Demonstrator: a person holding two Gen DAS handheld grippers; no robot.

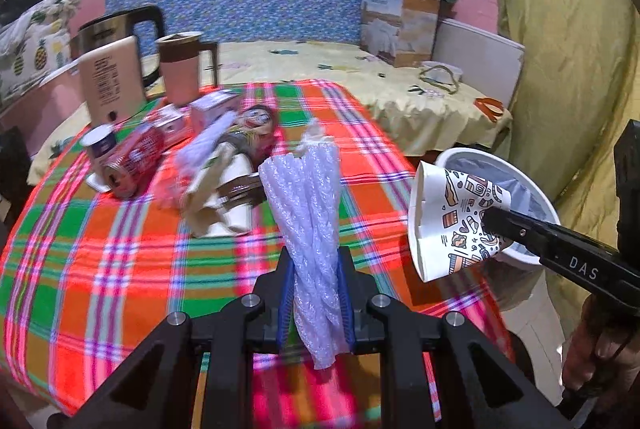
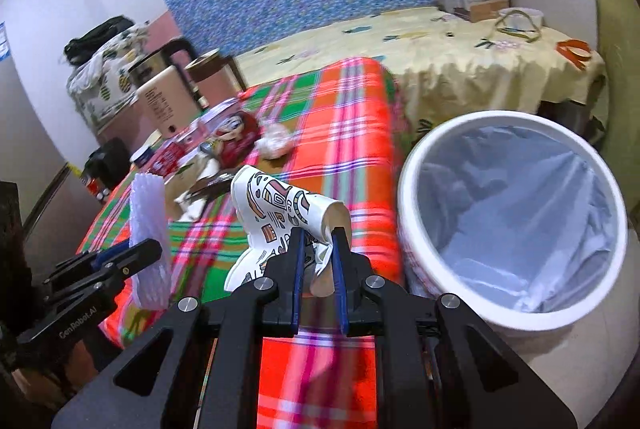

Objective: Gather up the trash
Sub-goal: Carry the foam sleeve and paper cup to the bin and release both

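The left gripper (image 1: pixel 316 293) was clamped on a white foam net sleeve (image 1: pixel 308 213), a ribbed, mesh-like tube standing upright between its blue pads. The right gripper (image 2: pixel 318 269) pinched a crushed paper cup (image 2: pixel 276 217), white with colourful doodle prints, its rim folded flat. Both were held above the plaid tablecloth (image 2: pixel 344 117), a bright orange, green and pink weave. Just beside the table's edge stood the round white trash bin (image 2: pixel 404 197), lined with a thin, wrinkled bluish plastic bag; the cup hung near its rim. Farther from the bin lay a dented red can (image 1: pixel 132 161), small cartons and crumpled wrappers.
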